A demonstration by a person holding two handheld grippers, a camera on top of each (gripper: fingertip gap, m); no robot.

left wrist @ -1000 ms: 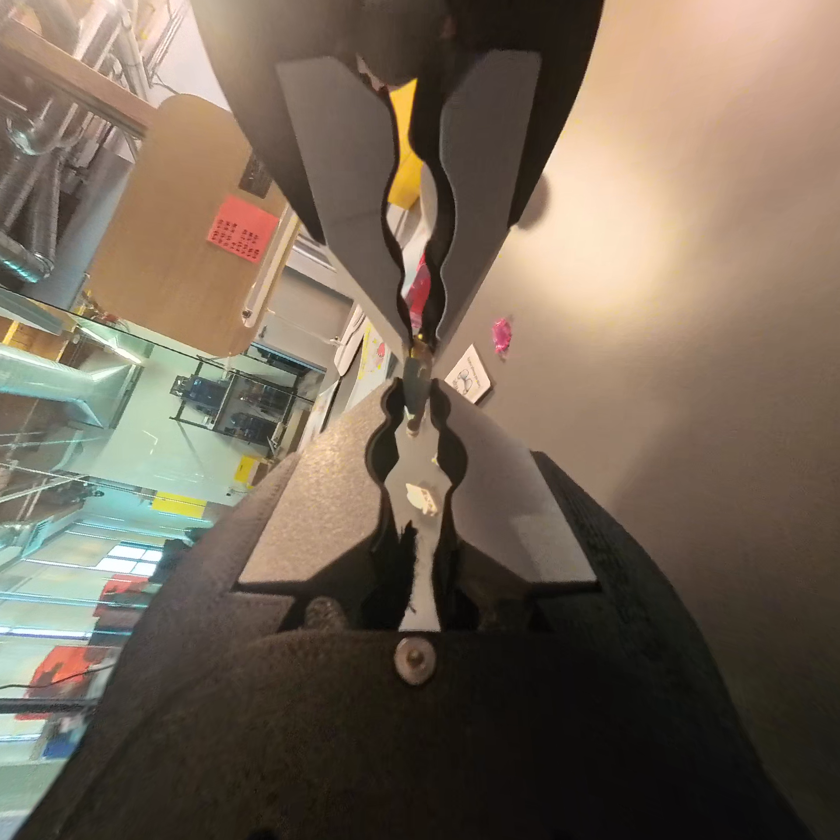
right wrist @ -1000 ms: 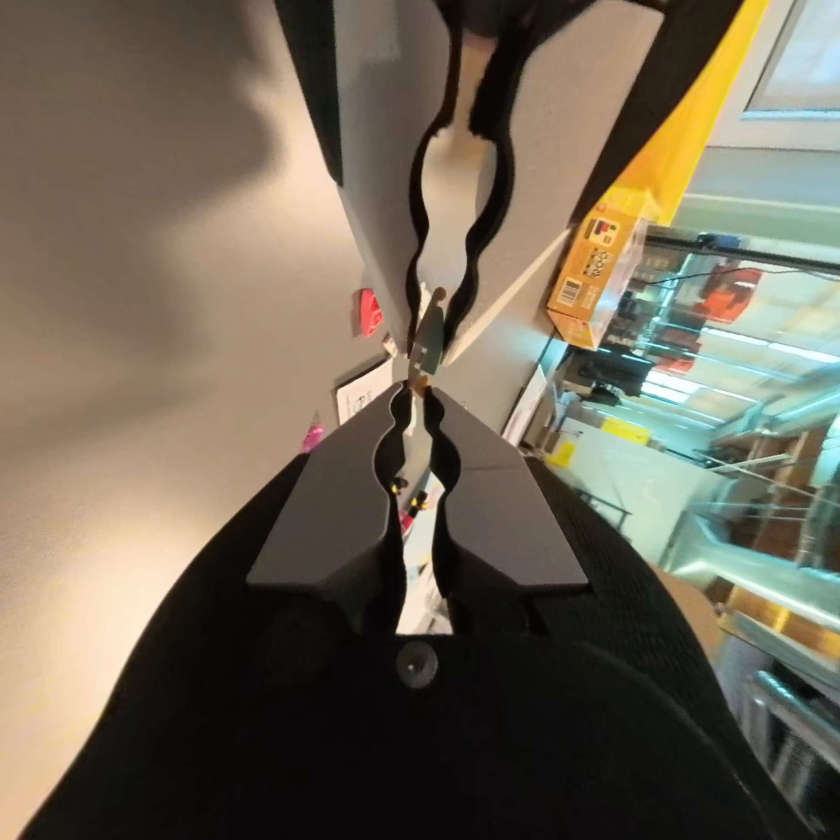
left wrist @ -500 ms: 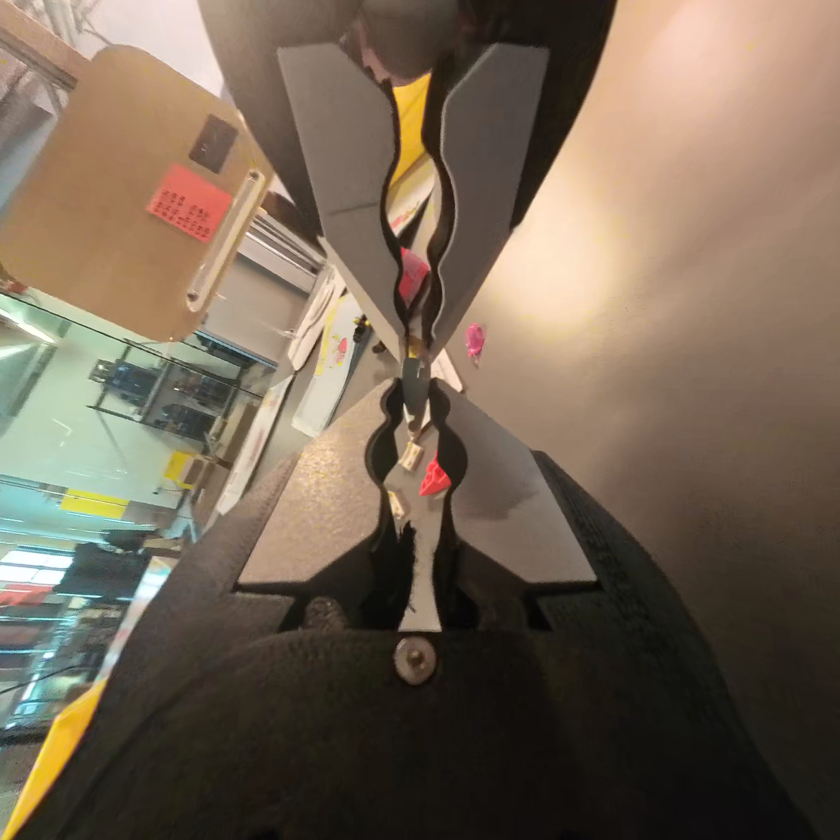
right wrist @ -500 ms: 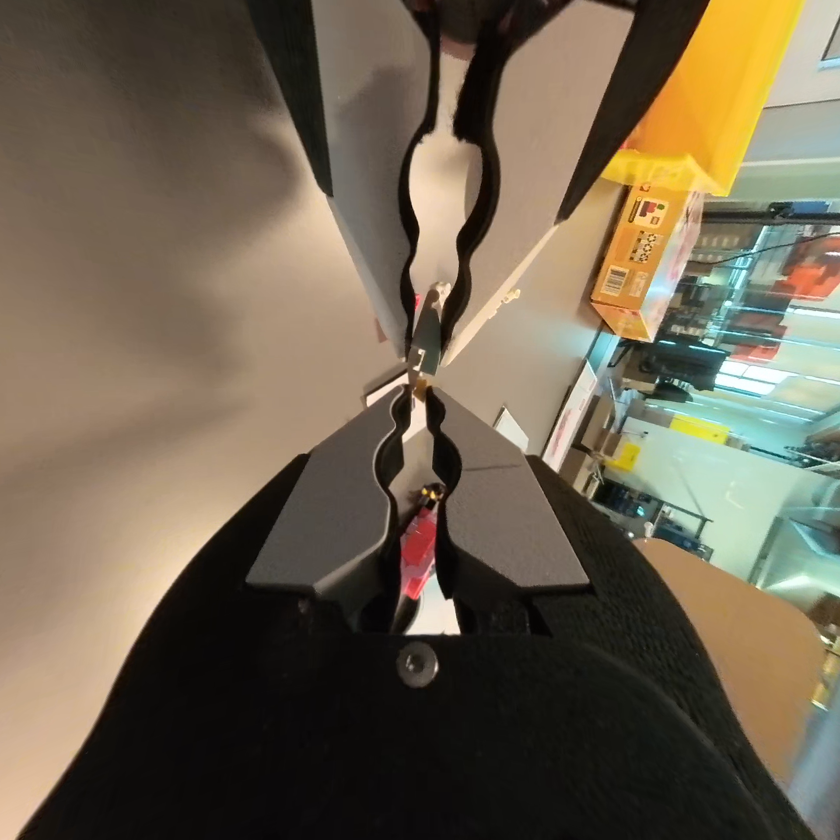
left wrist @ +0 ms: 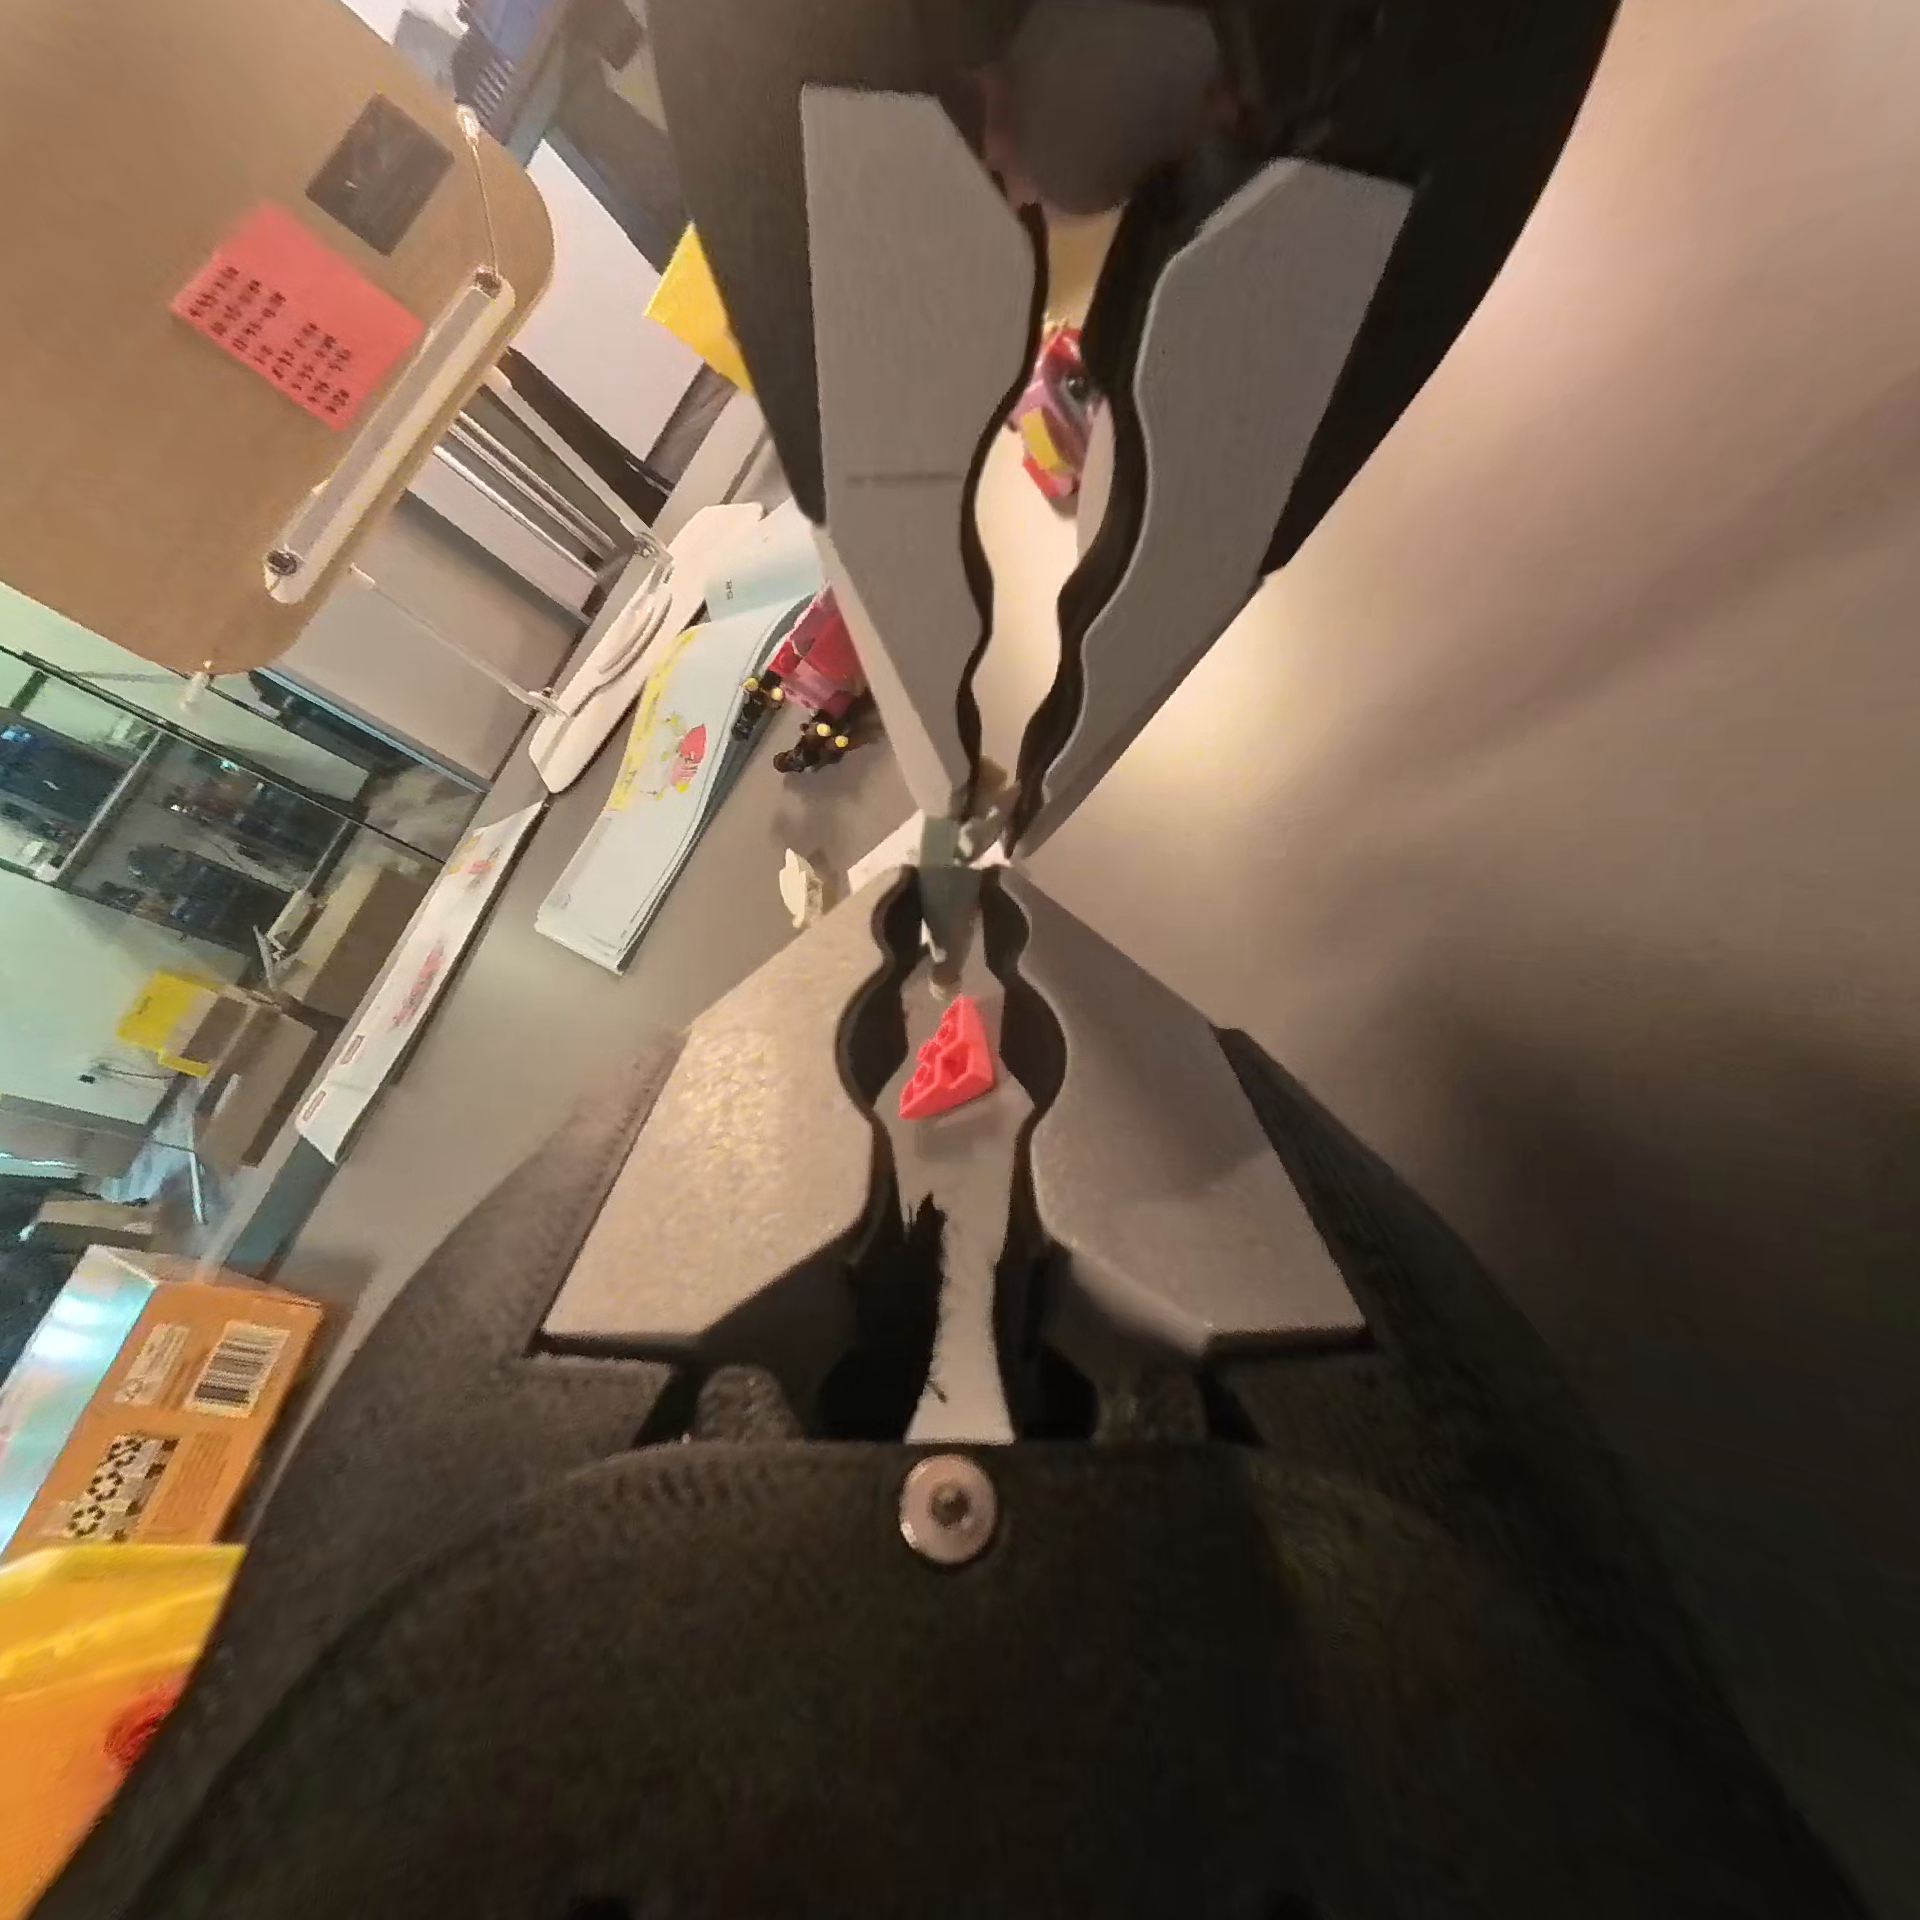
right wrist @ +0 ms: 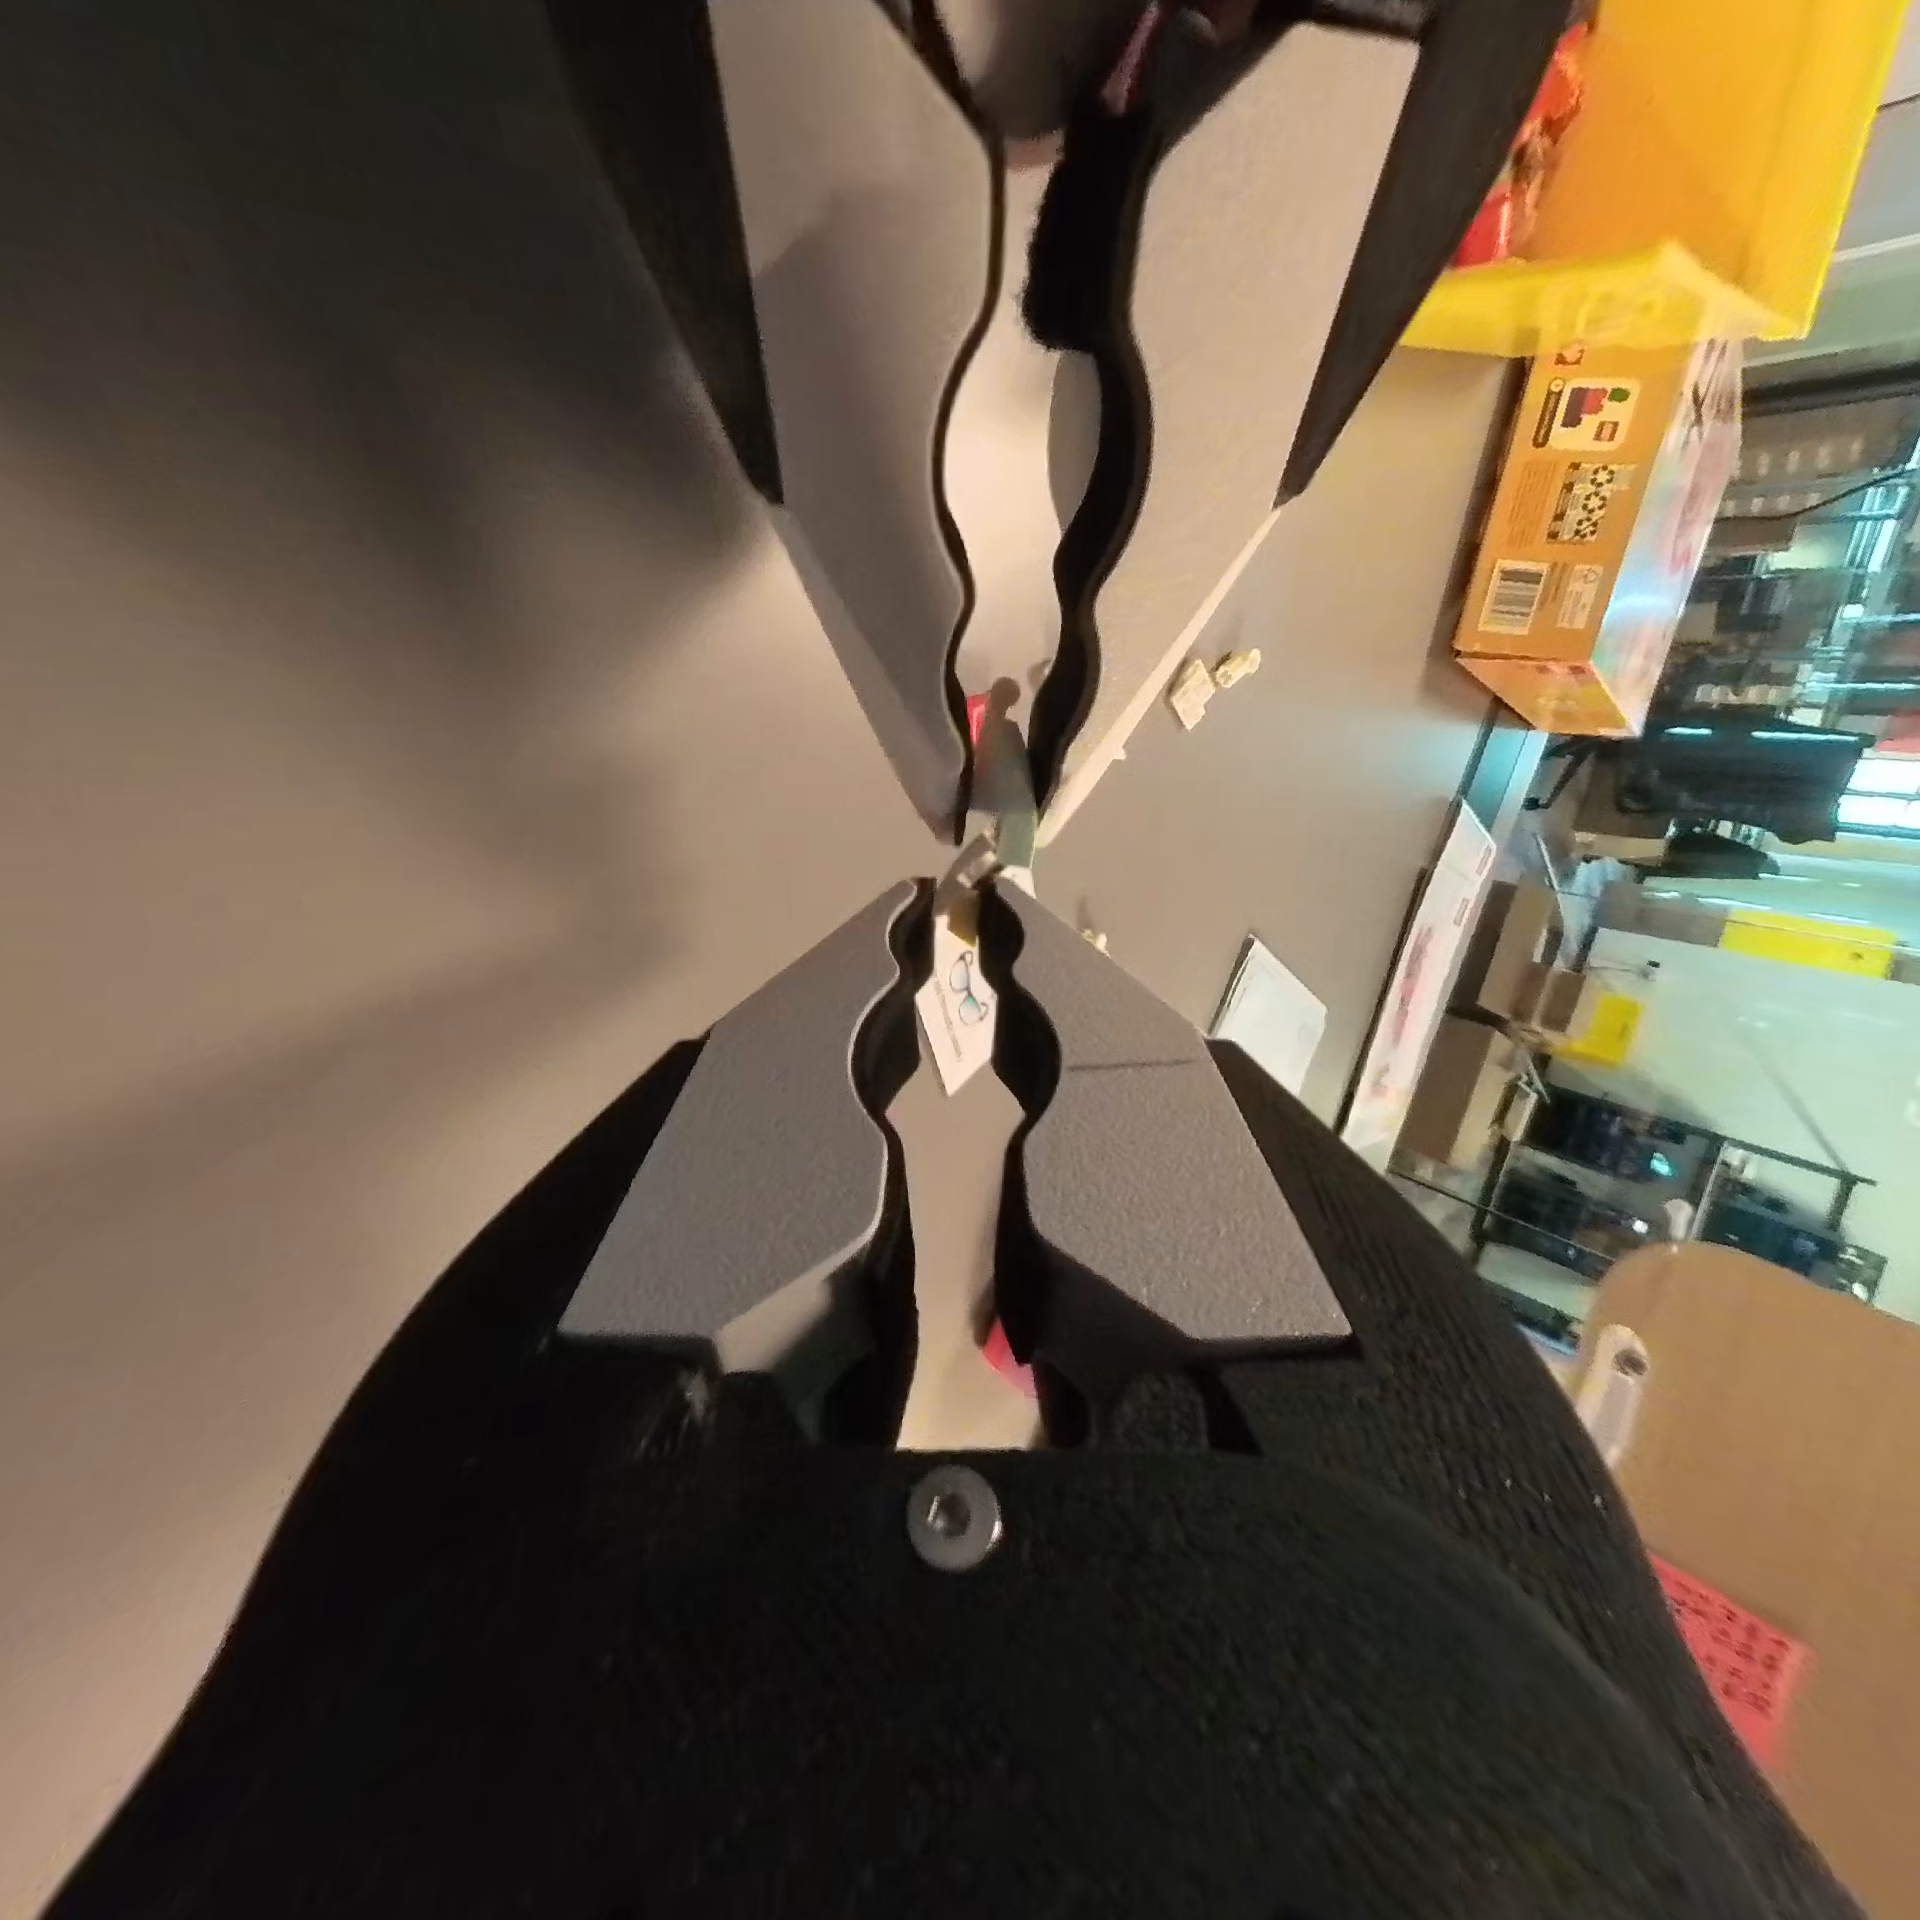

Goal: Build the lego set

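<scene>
- The left gripper point(left wrist: 948, 883) has its fingers closed on a narrow grey-green plastic piece point(left wrist: 943, 902), pinched at the very tips and held above the table.
- The right gripper point(right wrist: 961, 906) meets it tip to tip. Its fingers stand slightly apart around a small pale tan piece point(right wrist: 964, 902) joined to the end of the grey-green one. I cannot tell whether its pads press on it.
- The smooth grey tabletop point(left wrist: 1507, 727) lies wide and bare on one side of the grippers; that is the open room.
- The table's far edge runs along a glass wall, and the clutter sits towards it.
- There is one flat red wedge brick point(left wrist: 945, 1062) on the table under the left fingers.
- One white card with a spectacles drawing point(right wrist: 958, 1013) lies under the right fingers.
- One orange cardboard carton point(right wrist: 1558, 540) stands near the edge, just beside one yellow bag point(right wrist: 1683, 156).
- Two small cream bits point(right wrist: 1210, 681) lie well clear of the carton.
- One stack of pale printed booklets point(left wrist: 665, 800) lies beside one pink and red brick model point(left wrist: 821, 665).
</scene>
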